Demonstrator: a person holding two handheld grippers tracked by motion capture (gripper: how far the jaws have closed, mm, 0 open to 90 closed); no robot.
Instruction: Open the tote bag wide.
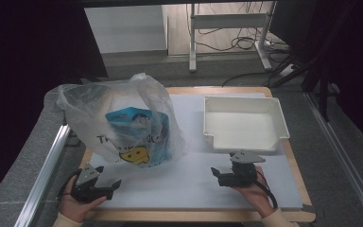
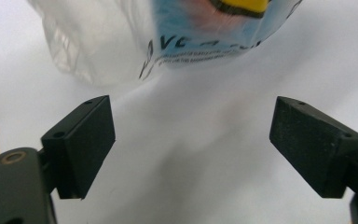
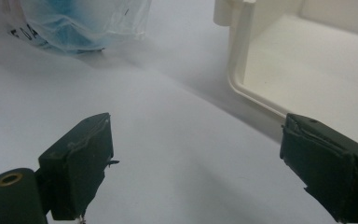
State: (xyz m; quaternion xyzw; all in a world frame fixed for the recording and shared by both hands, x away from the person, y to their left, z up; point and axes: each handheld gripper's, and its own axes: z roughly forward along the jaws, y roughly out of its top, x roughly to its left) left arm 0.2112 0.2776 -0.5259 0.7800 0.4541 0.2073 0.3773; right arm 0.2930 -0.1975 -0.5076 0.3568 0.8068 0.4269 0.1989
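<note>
Two grippers sat low over the counter, one in each hand. On the left gripper [image 2: 192, 140] the black fingers [image 2: 81, 142] stood wide apart with nothing between them but the white mat [image 2: 205, 154]; in the high view that left gripper [image 1: 105, 179] was at the near left of the counter, just in front of the plastic bag [image 1: 123, 118]; the bag was close ahead of the fingers but not touching them. On the right gripper [image 3: 196, 163] the fingers [image 3: 79, 163] were wide too, and they held nothing; in the high view the right gripper [image 1: 222, 176] was at the near right, near the front edge of the white tray [image 1: 279, 120].

The bag was thin and see-through, with dark letters and a yellow face on it; it stood puffed up on the left half of the mat; a blue packet [image 1: 130, 117] showed inside it. From the right gripper view the bag [image 3: 74, 23] was far off to the left and the tray [image 3: 242, 70] was close on the right. The tray sat on the far right of the mat, well apart from the bag. The mat lay on the wooden counter [image 1: 283, 215].
</note>
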